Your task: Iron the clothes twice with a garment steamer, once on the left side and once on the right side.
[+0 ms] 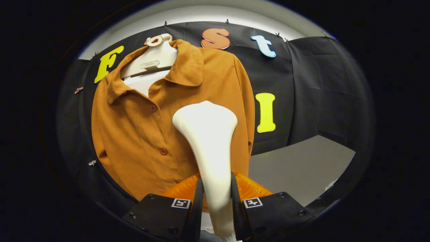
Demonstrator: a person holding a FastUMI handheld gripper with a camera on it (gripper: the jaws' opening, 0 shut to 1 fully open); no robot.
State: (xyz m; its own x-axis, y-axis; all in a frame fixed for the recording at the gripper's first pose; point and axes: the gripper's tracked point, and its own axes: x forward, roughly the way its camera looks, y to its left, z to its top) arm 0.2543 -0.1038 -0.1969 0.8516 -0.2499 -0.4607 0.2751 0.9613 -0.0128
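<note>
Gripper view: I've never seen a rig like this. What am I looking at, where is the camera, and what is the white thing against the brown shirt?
The camera rides on a hand-held two-finger tool and looks forward along its fingers, which show at the bottom. The fisheye lens bends everything into a round picture. Both fingers are pressed on the neck of a white plastic garment steamer, so the tool is shut on it. The steamer's wide head points away from the camera, at the front of a rust-brown buttoned shirt. The head sits to one side of the button row, over the panel nearer the grey tabletop; whether it touches the cloth I cannot tell. The shirt hangs on a white plastic hanger before the booth's black cloth wall.
</note>
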